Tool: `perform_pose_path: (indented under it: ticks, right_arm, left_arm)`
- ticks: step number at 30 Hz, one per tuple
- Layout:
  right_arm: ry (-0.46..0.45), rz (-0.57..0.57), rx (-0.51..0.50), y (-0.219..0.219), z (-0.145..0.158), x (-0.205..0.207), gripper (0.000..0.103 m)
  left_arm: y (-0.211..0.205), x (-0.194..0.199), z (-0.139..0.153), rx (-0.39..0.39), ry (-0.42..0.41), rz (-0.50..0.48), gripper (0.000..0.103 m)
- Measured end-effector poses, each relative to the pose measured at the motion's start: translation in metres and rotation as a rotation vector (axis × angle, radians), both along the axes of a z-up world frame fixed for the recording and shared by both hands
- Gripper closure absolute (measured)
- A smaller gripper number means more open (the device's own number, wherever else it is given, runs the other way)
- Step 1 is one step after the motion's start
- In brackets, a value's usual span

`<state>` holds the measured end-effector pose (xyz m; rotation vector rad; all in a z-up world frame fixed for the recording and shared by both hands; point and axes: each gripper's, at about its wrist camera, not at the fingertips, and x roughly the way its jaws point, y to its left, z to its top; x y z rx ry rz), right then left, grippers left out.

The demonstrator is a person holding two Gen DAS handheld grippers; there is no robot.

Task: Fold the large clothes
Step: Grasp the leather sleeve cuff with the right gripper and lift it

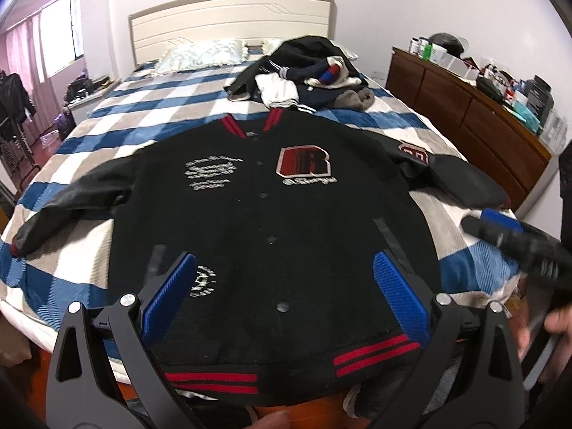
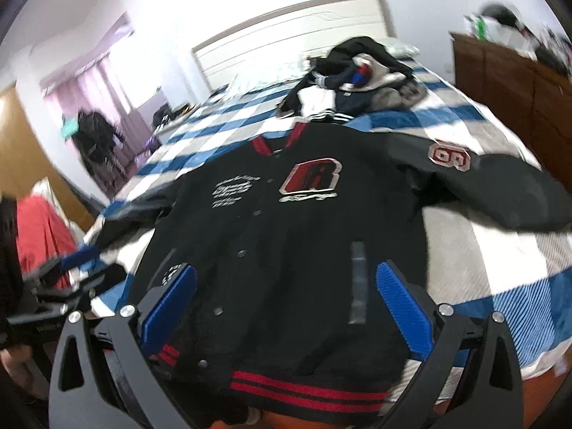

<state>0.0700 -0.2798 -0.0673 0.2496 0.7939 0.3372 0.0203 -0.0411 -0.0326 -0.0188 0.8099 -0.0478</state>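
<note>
A black varsity jacket [image 1: 271, 214] with a red "R" patch and red-striped hem lies face up and spread flat on the bed, sleeves out to both sides; it fills the right wrist view too [image 2: 293, 236]. My left gripper [image 1: 284, 271] hangs open above the jacket's lower front, nothing between its blue pads. My right gripper [image 2: 286, 282] is open too, above the hem, holding nothing. The right gripper also shows blurred at the right edge of the left wrist view [image 1: 511, 236]. The left gripper appears blurred at the far left of the right wrist view [image 2: 68, 279].
A blue, white and grey checked blanket [image 1: 150, 107] covers the bed. A heap of other clothes [image 1: 304, 75] lies beyond the jacket's collar, near a pillow [image 1: 200, 53]. A cluttered wooden dresser [image 1: 475, 107] stands on the right. A hand [image 1: 557, 318] shows at right.
</note>
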Motion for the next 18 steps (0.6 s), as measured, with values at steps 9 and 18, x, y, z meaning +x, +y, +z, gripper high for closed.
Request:
perform_pose_path:
  ticks: [9, 18]
  right_arm:
    - [0.115, -0.339, 0.129, -0.194, -0.062, 0.048, 0.004]
    - [0.189, -0.549, 0.253, -0.334, -0.116, 0.089, 0.004]
  left_arm:
    - [-0.039, 0.023, -0.049, -0.022, 0.003, -0.083, 0.006]
    - [-0.085, 0.053, -0.098, -0.077, 0.011, -0.194, 0.006]
